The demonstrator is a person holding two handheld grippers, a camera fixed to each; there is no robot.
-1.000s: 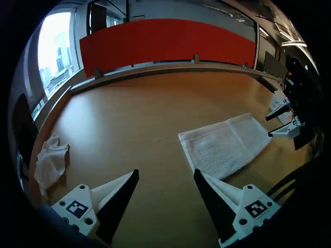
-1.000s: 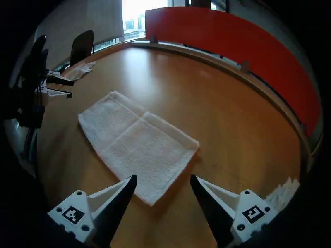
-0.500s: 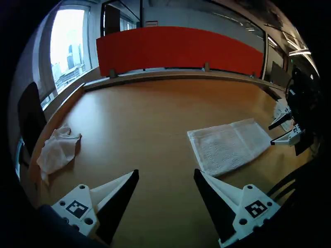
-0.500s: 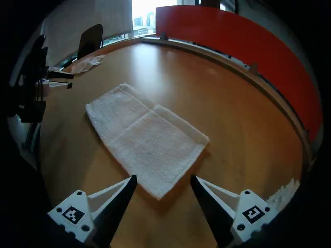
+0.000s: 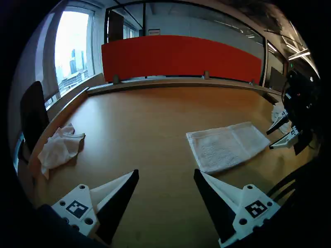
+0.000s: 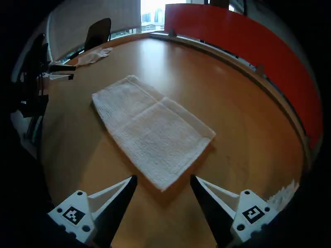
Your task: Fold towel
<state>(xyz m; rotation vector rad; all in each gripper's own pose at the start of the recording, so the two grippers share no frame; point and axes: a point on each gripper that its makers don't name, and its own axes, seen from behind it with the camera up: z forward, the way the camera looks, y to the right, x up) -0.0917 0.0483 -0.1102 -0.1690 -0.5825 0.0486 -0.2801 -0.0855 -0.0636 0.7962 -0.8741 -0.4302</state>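
One folded white terry towel lies flat at centre frame on the wooden table, just ahead of the right gripper. Two crumpled white cloths: one at left, one at lower right. The left gripper and the right gripper hover over the table, jaws wide apart, holding nothing.

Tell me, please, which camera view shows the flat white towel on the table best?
The right gripper view: the towel lies whole and large just ahead of the right tongs, its fold edge and weave clear. The left gripper view shows it smaller and foreshortened, off to the right on the table.
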